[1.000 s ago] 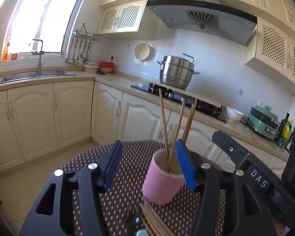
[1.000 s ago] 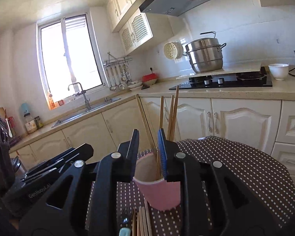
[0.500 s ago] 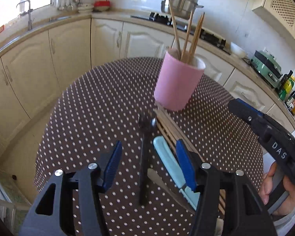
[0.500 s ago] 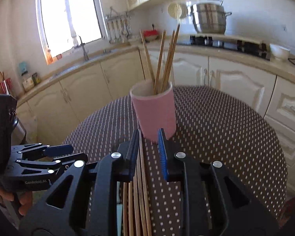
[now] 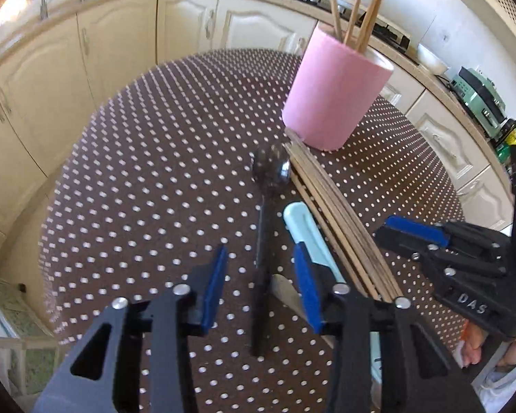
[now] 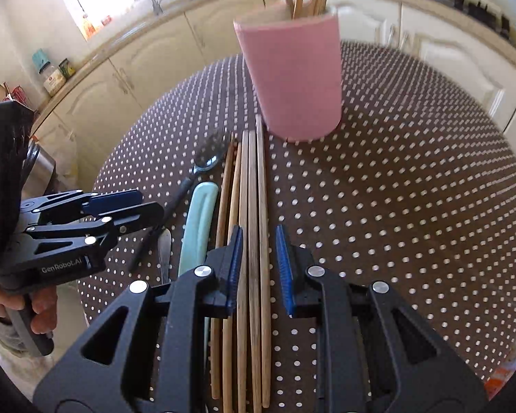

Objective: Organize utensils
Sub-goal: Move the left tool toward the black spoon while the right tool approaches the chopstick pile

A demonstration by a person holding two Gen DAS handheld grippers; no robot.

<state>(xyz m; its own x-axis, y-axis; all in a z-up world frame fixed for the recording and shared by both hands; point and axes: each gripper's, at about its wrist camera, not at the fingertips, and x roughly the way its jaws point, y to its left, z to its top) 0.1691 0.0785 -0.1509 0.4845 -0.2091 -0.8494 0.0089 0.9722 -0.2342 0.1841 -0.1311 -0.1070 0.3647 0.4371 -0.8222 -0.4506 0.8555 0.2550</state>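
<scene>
The left claw is closing around the black spoon's handle on the dotted counter, pads not touching. Only the right view shows the right claw narrowly open over loose chopsticks before the pink cup.

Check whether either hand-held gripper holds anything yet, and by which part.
Nothing held. The left hand-held gripper is closing around the spoon handle, not yet touching. The right hand-held gripper straddles the chopsticks, open.

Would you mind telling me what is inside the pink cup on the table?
Several wooden chopsticks stand in the pink cup, leaning out above its rim. Their lower ends and the cup's bottom are hidden by its wall.
</scene>
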